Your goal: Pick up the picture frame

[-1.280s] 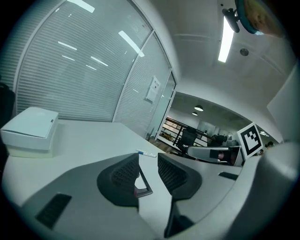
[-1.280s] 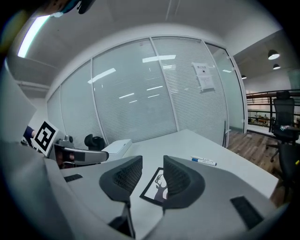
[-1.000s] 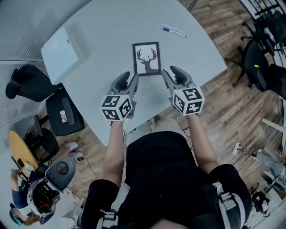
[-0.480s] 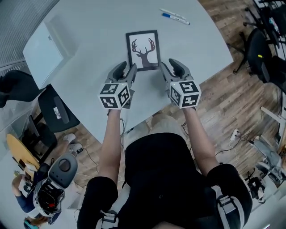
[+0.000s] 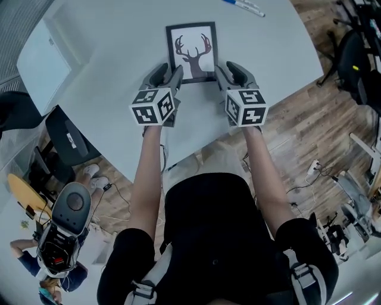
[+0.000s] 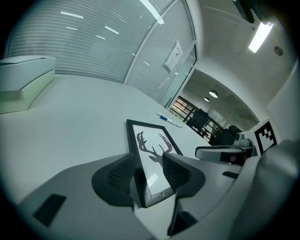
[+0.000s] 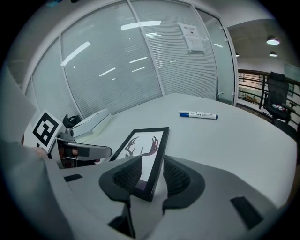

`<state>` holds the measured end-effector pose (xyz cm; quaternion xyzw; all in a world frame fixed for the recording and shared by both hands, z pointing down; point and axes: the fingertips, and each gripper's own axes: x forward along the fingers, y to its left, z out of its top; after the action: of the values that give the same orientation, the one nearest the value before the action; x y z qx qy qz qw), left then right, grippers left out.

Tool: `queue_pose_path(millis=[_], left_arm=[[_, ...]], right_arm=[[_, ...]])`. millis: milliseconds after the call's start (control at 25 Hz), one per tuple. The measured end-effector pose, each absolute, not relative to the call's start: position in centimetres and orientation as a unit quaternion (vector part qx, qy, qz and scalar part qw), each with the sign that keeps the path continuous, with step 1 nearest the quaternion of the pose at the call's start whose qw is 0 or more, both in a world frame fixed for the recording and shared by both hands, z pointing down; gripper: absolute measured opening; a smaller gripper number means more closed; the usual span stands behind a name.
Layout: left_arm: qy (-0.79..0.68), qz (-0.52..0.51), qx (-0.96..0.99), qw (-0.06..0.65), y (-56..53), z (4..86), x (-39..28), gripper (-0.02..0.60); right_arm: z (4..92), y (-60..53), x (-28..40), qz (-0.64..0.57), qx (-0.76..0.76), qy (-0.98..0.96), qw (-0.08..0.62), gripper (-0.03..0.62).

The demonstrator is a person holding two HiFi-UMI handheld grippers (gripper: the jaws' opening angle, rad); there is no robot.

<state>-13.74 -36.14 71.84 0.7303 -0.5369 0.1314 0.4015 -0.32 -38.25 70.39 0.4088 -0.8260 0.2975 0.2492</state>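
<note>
The picture frame (image 5: 191,52), black-edged with a deer-antler print, lies flat on the pale grey table (image 5: 119,89). My left gripper (image 5: 168,72) is at its near left corner and my right gripper (image 5: 230,70) at its near right corner. In the left gripper view the frame's corner (image 6: 152,157) sits between the jaws of the left gripper (image 6: 146,177), which are opening, and the pads do not press on it. In the right gripper view the other near corner (image 7: 145,154) lies between the spread jaws of the right gripper (image 7: 152,178), with a gap showing beside the frame.
A blue marker pen (image 5: 245,6) lies beyond the frame to the right. A flat white box (image 5: 43,59) rests on the table's far left. The table's front edge runs just behind both grippers. A black chair (image 5: 66,142) stands left of the table, over wooden floor (image 5: 297,119).
Both grippers have come down and forward from short of the frame to its two near corners, which now lie between their jaws. The left jaws stand wider.
</note>
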Motion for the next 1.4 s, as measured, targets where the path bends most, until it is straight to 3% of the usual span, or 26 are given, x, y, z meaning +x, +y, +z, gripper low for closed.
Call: queue_pose_path(millis=[640,1160,1400], left_arm=[[-0.553,0.164,0.706,0.411,-36.8,74.9,-14.5,0.183],[-0.568,0.197,0.694,0.395,-36.7,75.3,-14.2,0.117],[-0.573,0.164,0.675,0.434,-36.6,75.3,-14.3,0.095]], right_arm=[[74.8,-39.1,-1.6,0.290,0.418,-0.808,0.297,0.132],[74.9,-39.0,-1.5,0.271,0.423,-0.813,0.293,0.115],[74.8,-38.8,-1.3,0.271,0.420,-0.816,0.291,0.108]])
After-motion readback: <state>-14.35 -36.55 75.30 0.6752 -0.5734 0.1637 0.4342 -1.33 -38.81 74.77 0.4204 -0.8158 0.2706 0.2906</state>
